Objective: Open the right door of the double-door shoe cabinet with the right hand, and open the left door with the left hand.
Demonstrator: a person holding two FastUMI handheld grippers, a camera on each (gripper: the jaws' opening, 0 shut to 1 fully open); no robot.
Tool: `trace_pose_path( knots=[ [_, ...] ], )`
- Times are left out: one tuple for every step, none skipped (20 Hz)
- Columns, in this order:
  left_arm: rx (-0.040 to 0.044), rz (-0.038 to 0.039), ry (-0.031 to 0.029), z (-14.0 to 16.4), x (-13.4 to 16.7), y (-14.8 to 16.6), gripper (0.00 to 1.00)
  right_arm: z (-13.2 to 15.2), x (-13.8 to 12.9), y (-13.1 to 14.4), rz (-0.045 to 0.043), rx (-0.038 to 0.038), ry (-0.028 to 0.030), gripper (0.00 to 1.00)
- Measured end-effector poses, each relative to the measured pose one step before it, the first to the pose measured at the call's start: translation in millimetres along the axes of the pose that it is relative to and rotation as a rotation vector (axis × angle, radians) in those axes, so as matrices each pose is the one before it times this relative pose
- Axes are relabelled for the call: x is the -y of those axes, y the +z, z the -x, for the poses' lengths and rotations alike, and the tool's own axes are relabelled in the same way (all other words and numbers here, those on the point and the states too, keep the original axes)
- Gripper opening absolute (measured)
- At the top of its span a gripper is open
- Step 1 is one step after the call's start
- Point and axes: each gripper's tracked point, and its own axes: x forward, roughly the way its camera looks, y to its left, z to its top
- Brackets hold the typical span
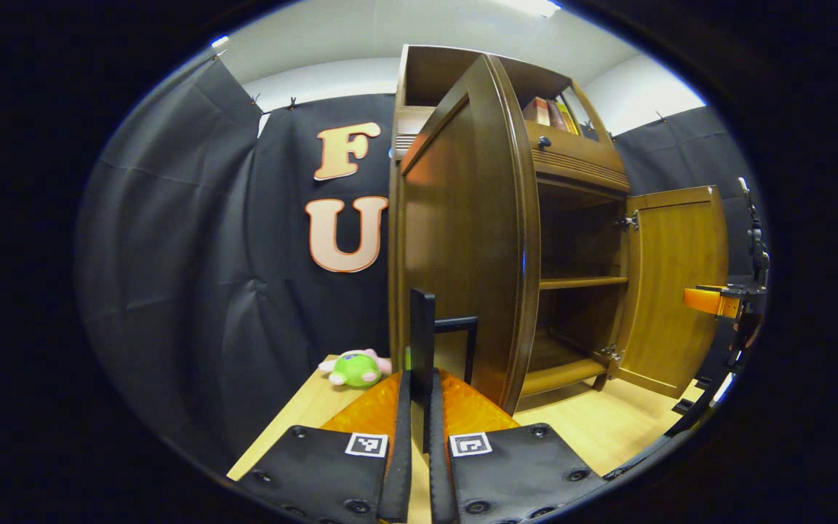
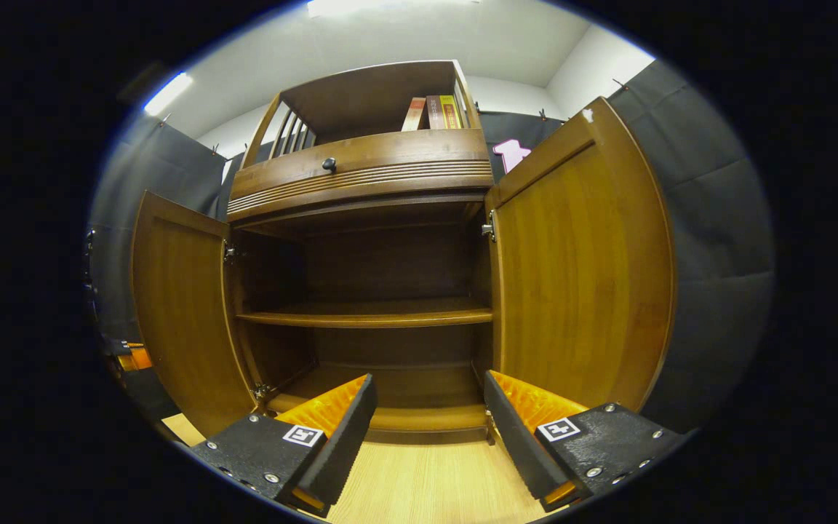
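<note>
Both doors of the shoe cabinet (image 2: 368, 240) on the table (image 2: 433, 480) stand open. The left tongs (image 1: 419, 407) are clamped on the left door's (image 1: 463, 240) black handle (image 1: 426, 335), a rigid hold on stiff, hinged wood; the right tongs (image 2: 426, 415) hang apart before the right door (image 2: 579, 269).

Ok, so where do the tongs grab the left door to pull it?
By its black bar handle, from the left door's outer face, tongs either side of the upright bar. It stands off the flat panel, leaving room behind. The left gripper is shut on it that way.
</note>
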Motion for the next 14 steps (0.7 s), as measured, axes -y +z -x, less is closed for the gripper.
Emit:
trace_pose_path(
  knots=[
    [-0.00516, 0.00745, 0.01940, 1.64, -8.68, -0.21, 0.18, -1.83, -3.08, -1.58, 0.00138, -0.00302, 0.00587, 1.00],
    [-0.00095, 0.00877, 0.01362, 3.03, -6.92, 0.18, 0.17, -1.99, -3.74, -0.95, 0.00049, -0.00251, 0.00697, 1.00],
    [0.00173, 0.00434, 0.01190, 2.80, -5.82, 1.58, 0.14, -1.96, -3.69, -0.67, 0.00042, -0.00164, 0.00792, 0.92],
    [0.00373, 0.00184, 0.01293, 3.79, -5.86, 3.24, 0.11, -1.03, -2.74, -0.29, 0.00058, -0.00064, 0.00515, 0.92],
    [0.00266, 0.00002, 0.01688, 4.08, -7.06, 1.11, 0.11, -2.13, -1.44, 0.15, 0.00092, 0.00011, 0.00249, 0.92],
    [0.00274, 0.00027, 0.02295, 4.11, -7.64, 1.87, 0.18, -1.81, -0.16, -0.26, -0.00065, -0.00008, 0.00162, 0.92],
    [0.00040, 0.00140, 0.02483, 4.48, -9.02, 1.30, 0.10, -0.77, -0.80, -0.20, -0.00181, -0.00002, 0.00152, 0.92],
    [0.00079, 0.00210, 0.02467, 7.10, -7.50, 2.64, 0.10, -1.87, 0.10, 0.13, -0.00319, 0.00049, 0.00121, 0.92],
    [0.00743, -0.00219, 0.02868, 5.02, -8.91, 3.13, 0.10, -1.38, 0.29, -0.26, -0.00260, -0.00020, 0.00216, 0.92],
    [0.00997, 0.01264, -0.00615, 7.30, 1.91, 5.46, 0.10, -0.04, 0.71, -0.11, -0.00247, 0.00066, 0.00032, 0.92],
    [0.00089, 0.02077, -0.01831, 5.49, 9.63, 3.45, 0.10, -1.34, 1.80, 0.10, -0.00177, -0.00040, -0.00190, 0.92],
    [0.00001, 0.00923, -0.02007, 4.75, 8.64, 2.68, 0.10, -1.74, 1.07, -0.42, -0.00217, -0.00233, -0.00150, 0.92],
    [0.00465, -0.00153, -0.00698, 2.62, 4.05, 4.18, 0.10, -0.88, 0.72, -0.24, -0.00268, -0.00193, -0.00071, 0.92],
    [0.00475, -0.00314, -0.01235, 1.15, 9.05, 3.19, 0.10, 0.71, 1.21, 0.33, -0.00304, -0.00212, 0.00045, 0.92]
  ],
)
